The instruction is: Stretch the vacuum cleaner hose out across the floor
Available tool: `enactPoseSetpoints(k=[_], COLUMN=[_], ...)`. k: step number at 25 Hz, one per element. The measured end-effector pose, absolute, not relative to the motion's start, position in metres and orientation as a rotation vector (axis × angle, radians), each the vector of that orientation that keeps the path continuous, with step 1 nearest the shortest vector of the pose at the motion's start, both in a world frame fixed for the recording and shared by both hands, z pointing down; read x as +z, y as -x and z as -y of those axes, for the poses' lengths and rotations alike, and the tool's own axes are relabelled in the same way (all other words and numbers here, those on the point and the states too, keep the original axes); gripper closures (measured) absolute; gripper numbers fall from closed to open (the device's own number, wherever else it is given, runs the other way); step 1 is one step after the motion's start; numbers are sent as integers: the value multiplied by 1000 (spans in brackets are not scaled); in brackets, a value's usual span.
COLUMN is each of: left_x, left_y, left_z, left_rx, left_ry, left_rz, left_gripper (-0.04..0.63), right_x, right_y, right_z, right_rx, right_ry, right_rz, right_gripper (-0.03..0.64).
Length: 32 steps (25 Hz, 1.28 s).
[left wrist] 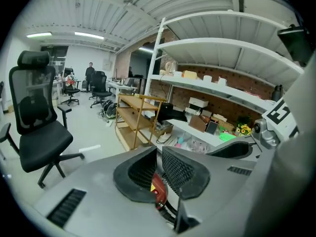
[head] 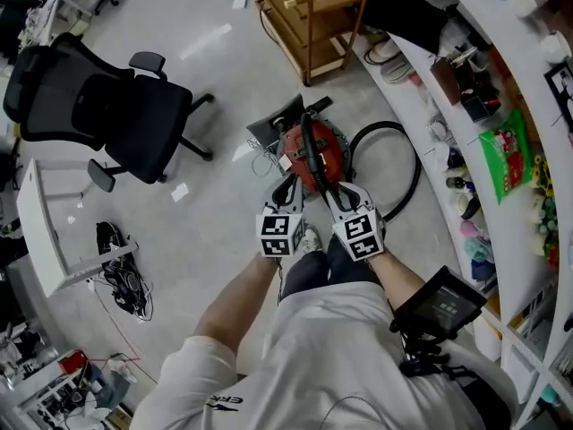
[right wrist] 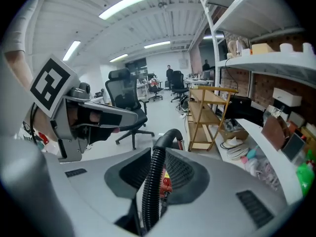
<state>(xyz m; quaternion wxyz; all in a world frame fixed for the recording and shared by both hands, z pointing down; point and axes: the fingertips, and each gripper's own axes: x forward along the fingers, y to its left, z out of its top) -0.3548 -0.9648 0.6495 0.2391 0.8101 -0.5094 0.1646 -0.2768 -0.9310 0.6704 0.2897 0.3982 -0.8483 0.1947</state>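
A red vacuum cleaner [head: 328, 147] sits on the grey floor just ahead of the person's feet. Its black ribbed hose [head: 416, 164] loops to the right of it and runs back over the body. My right gripper [head: 329, 191] hovers over the vacuum with that hose [right wrist: 153, 191] lying lengthwise in the gap between its parted jaws; the right gripper [right wrist: 158, 154] shows no clear squeeze on it. Beside it, my left gripper [head: 291, 186] is shut and empty. In the left gripper view, the left gripper [left wrist: 159, 154] shows only a sliver of red vacuum [left wrist: 158, 189] beneath the jaws.
A black office chair [head: 116, 115] stands to the left and a wooden shelf cart [head: 309, 16] beyond the vacuum. Curved white shelves [head: 421, 70] packed with goods run along the right. A white box [head: 45, 231] and a cable tangle [head: 121, 276] lie at the left.
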Motion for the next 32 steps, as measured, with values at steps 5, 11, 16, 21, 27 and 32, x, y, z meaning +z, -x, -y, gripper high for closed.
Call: enactPoseSetpoints(k=[5, 11, 16, 21, 27, 32], left_x=[672, 698, 717, 730, 737, 738], left_y=[350, 342, 332, 327, 319, 318], left_z=[990, 1016, 1034, 1042, 1045, 1047], left_rx=[419, 443, 450, 488, 489, 493], left_ry=[-2143, -2100, -2041, -2001, -1963, -1916], left_rz=[1385, 1310, 1246, 1192, 1155, 1158], left_gripper=[534, 501, 468, 437, 423, 422], right_x=[700, 730, 737, 740, 758, 759], right_y=[277, 292, 305, 311, 310, 310], right_z=[948, 957, 955, 958, 961, 964], right_rx=[591, 654, 671, 717, 731, 692], right_ry=[-986, -902, -857, -830, -851, -884], right_rz=[2252, 2247, 2276, 2275, 2214, 2164], right_gripper=[467, 448, 414, 395, 383, 385])
